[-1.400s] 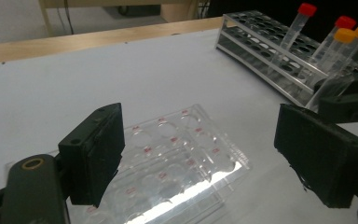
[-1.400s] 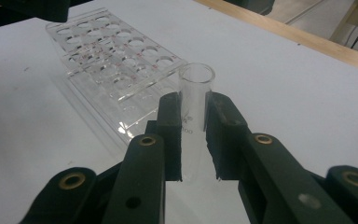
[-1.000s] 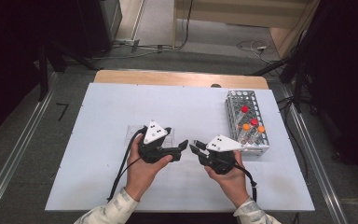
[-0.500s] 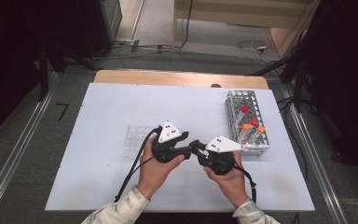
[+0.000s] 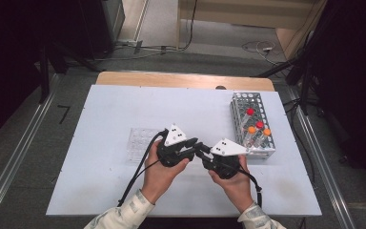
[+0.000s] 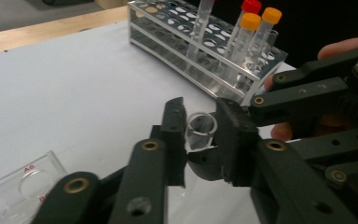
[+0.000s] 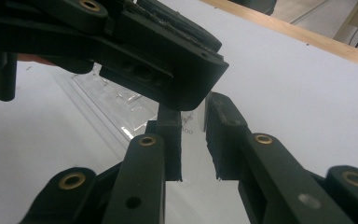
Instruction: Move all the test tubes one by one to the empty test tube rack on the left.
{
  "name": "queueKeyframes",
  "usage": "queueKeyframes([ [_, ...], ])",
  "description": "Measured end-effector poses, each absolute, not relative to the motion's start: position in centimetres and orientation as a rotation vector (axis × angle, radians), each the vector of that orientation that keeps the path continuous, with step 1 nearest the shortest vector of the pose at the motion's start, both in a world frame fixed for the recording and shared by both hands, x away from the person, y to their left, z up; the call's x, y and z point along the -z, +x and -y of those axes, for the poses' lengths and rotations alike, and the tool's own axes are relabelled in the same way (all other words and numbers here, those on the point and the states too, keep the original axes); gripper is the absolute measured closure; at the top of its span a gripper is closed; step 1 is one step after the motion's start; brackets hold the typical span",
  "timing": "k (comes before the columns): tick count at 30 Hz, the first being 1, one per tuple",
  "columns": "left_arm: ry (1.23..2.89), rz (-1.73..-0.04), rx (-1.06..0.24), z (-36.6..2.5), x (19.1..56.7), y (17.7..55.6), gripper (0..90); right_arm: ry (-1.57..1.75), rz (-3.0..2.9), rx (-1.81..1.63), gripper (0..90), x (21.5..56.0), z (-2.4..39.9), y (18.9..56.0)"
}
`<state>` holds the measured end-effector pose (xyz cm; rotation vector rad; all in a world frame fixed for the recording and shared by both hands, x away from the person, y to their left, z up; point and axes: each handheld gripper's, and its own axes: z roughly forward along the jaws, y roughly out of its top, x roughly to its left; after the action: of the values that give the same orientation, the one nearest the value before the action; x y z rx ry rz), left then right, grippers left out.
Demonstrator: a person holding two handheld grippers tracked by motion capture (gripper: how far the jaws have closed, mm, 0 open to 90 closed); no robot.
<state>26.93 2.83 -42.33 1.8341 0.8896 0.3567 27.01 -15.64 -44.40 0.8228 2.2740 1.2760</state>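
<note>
**Operator:** Report the layout, left side first.

**Technician:** The clear well plate (image 5: 138, 143) lies flat on the white table (image 5: 100, 191), just beside the left gripper (image 6: 200, 119). It is probably parked there within reach for a later step. The left gripper meets the right gripper (image 7: 193, 112) tip to tip over the middle of the table. The metal rack (image 5: 240, 102) stands at the right, near the right hand, with capped tubes (image 6: 256, 23) upright in its holes.

**Operator:** Tool status?

**Technician:** The left gripper's jaws have just been closing, and its pads now press on the clear tube (image 6: 200, 130) near the open rim. The right gripper is clamped on the same tube lower down. In the right gripper view the glassy body with printed marks sits between its pads.

**Operator:** Why two grips on one item?

**Technician:** In my judgement this is a handover. Both tools hold the tube clear of the table, so it cannot drop while the load passes from one to the other.

**Operator:** Orientation of the tube?

**Technician:** It carries no cap. In the left gripper view the open mouth faces up and towards that camera. The long axis appears to run from the mouth down into the right gripper's jaws, steeply tilted rather than level. The closed end is hidden, so the exact lean cannot be told.
</note>
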Motion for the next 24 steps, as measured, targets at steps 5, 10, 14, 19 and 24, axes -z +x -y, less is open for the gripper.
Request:
queueKeyframes([
  [5,1.841,-0.886,-0.364,-2.8,42.3,27.0,77.3,0.825,-2.274,-1.277,73.5,44.4,15.7,27.0],
  [10,1.847,-0.88,-0.376,-2.9,42.0,27.0,77.5,0.835,-2.289,-1.315,58.2,44.3,15.8,27.1],
  [14,1.822,-0.88,-0.38,-3.4,41.4,27.2,77.5,0.84,-2.294,-1.38,46.0,44.1,16.0,27.0],
  [19,1.796,-0.879,-0.385,-4.0,40.6,27.1,77.5,0.85,-2.297,-1.417,40.9,44.0,16.3,26.8],
  [24,1.774,-0.87,-0.406,-5.2,39.3,26.8,77.5,0.838,-2.294,-1.435,40.5,43.7,16.7,26.4],
])
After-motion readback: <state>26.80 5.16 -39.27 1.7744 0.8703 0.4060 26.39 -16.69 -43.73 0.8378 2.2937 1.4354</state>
